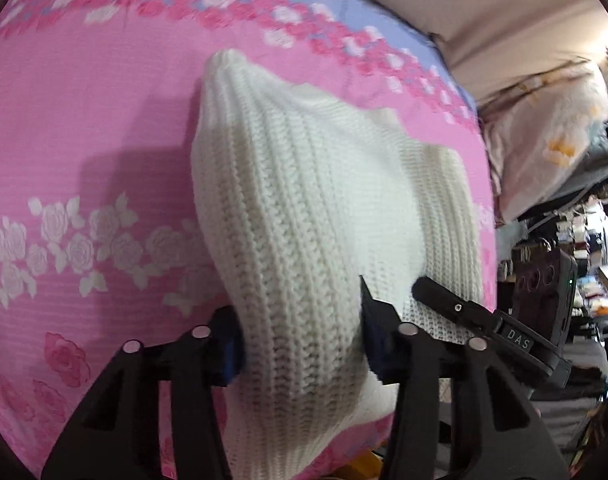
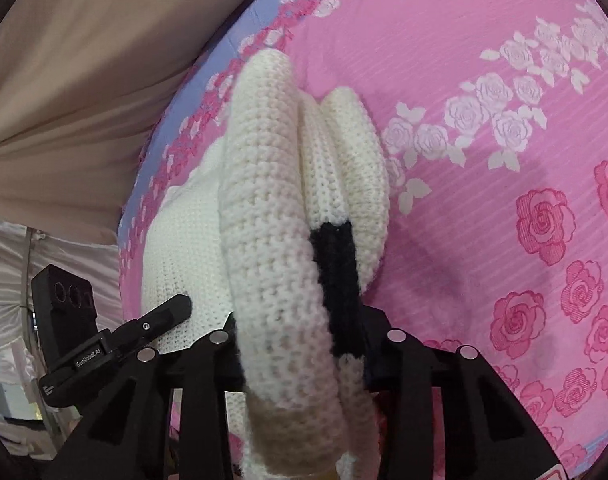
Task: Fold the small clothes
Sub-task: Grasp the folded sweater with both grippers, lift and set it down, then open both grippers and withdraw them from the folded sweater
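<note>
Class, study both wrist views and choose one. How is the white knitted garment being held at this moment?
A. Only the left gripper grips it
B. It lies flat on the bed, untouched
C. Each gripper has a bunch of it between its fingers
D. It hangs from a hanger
C: the left gripper has the white knitted garment bunched between its fingers, and the right gripper likewise pinches a thick fold of it above the pink floral bedsheet.

On the one pink floral bedsheet [image 1: 84, 140] lie one white knitted garment [image 1: 304, 208] and two black grippers.
</note>
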